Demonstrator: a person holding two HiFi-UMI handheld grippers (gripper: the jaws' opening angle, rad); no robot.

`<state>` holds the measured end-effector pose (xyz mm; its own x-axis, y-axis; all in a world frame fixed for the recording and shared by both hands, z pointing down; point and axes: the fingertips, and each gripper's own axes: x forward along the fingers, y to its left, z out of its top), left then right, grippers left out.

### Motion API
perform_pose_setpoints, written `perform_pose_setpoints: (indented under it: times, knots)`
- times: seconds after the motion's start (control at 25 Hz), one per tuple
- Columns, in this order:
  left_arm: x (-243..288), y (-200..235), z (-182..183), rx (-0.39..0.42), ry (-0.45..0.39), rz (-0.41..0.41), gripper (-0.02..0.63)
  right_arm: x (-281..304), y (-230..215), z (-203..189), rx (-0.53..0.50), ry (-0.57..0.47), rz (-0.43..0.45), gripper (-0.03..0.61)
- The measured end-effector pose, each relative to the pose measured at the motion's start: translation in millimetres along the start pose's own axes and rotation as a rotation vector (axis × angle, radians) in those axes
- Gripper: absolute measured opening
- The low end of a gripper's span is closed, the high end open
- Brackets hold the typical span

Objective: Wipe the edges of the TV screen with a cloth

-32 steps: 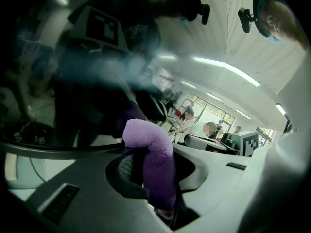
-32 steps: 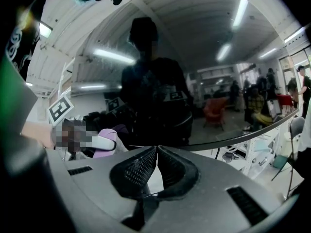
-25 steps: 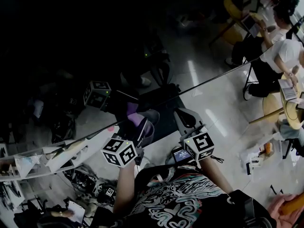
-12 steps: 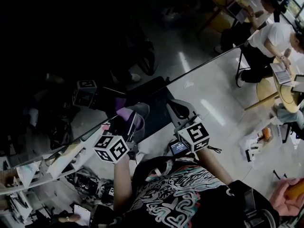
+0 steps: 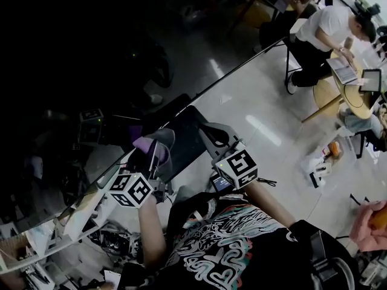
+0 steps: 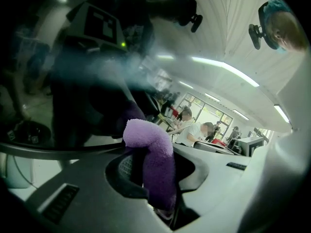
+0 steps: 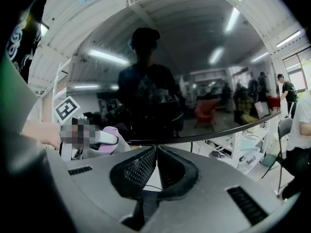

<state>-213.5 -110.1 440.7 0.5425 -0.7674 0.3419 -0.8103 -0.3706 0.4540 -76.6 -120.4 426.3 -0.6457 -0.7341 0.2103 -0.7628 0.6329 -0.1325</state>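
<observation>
The TV screen [image 5: 91,59] is a dark, reflecting pane; its lower edge [image 5: 199,92] runs diagonally across the head view. My left gripper [image 5: 151,156] is shut on a purple cloth [image 5: 149,146], which touches the screen near that edge. In the left gripper view the cloth [image 6: 154,154] sticks up folded between the jaws of that gripper [image 6: 146,161], close to the glass [image 6: 73,86]. My right gripper [image 5: 208,135] is shut and holds nothing. Its closed tips [image 7: 156,152] point at the screen's edge [image 7: 218,132], and the cloth [image 7: 111,130] shows to their left.
A cluttered white shelf [image 5: 78,210] with cables stands under the screen at the lower left. People sit at round tables [image 5: 338,92] with laptops on the right, on a glossy floor [image 5: 254,119]. White shelving [image 7: 243,149] shows under the screen in the right gripper view.
Both grippers have shifted left in the head view, the left one carrying the cloth along the screen's lower edge. The view itself has swung, and the seated people sit higher in it.
</observation>
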Motion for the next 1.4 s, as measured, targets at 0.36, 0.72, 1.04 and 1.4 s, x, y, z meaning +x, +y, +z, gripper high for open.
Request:
perform_pose_setpoints:
  times: [0.36, 0.72, 1.04, 1.4]
  knots:
    - [19.9, -16.2, -4.2, -0.038, -0.017, -0.045, 0.106, -10.7, -13.0, -2.4, 0.002, -0.005, -0.05, 0.031]
    - [18.1, -10.7, 0.1, -0.137, -0.03, -0.109, 0.106, 2.5, 5.2, 7.5, -0.007, 0.01, -0.133, 0.031]
    - [20.8, -14.1, 0.5, -0.227, -0.019, -0.156, 0.106, -4.8, 13.5, 13.5, -0.006, -0.001, -0.212, 0.031]
    - [30.9, -17.9, 1.8, -0.23, 0.022, -0.18, 0.106, -6.1, 9.6, 15.4, 0.001, -0.002, -0.289, 0.031]
